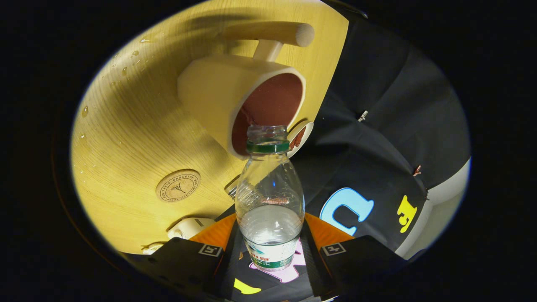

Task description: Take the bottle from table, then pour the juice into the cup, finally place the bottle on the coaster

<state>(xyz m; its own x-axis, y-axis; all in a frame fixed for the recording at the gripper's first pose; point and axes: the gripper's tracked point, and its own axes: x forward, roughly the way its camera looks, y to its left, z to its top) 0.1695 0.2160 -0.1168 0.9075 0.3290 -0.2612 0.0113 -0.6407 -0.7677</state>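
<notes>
Bottle heading: the bottle (269, 201) runs straight out along the fingers, base back between them, open mouth pointing forward at the cup (241, 98).
Bottle long axis: in line with the gripper's own forward axis; the whole scene sits rolled in this view, table on one side and the booth's black cloth wall (390, 126) on the other.
Bottle position: the neck tip lies right at the cup's lower rim, overlapping the opening; whether it touches the rim I cannot tell.
Bottle looks: clear plastic, cap off, a green ring around the neck, a white and green label near the base, clear liquid pooled in the base half.
Gripper: the gripper (270, 251) is closed partway, both fingers pressed on the bottle's labelled lower body, one on each flank.
Cup looks: cream outside, reddish-brown inside, a stubby cylindrical handle sticking off its side, mouth facing the bottle.
Coaster: a round cork coaster (178, 186) with a stamped emblem lies flat on the table, beside the bottle's shoulder, apart from the cup.
Table: pale wood table (126, 126), scattered with droplets near its far edge.
</notes>
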